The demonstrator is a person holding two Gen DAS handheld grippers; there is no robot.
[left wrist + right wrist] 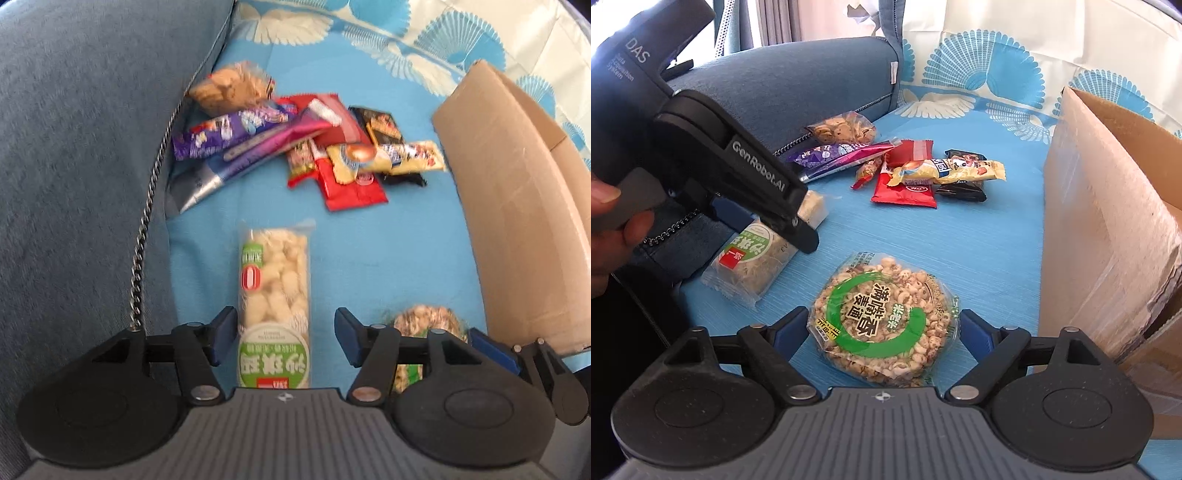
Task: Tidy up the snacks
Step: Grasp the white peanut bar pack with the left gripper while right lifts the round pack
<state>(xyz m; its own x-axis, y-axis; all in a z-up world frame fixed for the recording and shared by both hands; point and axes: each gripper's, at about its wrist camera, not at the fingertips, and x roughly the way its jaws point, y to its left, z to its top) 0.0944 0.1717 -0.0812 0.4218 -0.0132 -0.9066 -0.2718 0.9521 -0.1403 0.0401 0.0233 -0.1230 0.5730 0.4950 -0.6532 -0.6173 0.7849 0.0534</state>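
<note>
My left gripper [286, 338] is open around the near end of a long clear packet of pale puffed snack with a green label [273, 295]; the packet lies on the blue cloth, and it also shows in the right wrist view [753, 266]. My right gripper [882, 332] is open around a round packet of puffed grain cake with a green ring label [882, 317], which lies flat; it also shows in the left wrist view [424, 321]. A pile of mixed snack packets [314, 147] lies farther back, also in the right wrist view [916, 173].
An open cardboard box [517, 206] stands at the right, also in the right wrist view [1108, 229]. A blue denim bag with a metal chain [74, 166] fills the left. The blue patterned cloth [979, 240] covers the surface.
</note>
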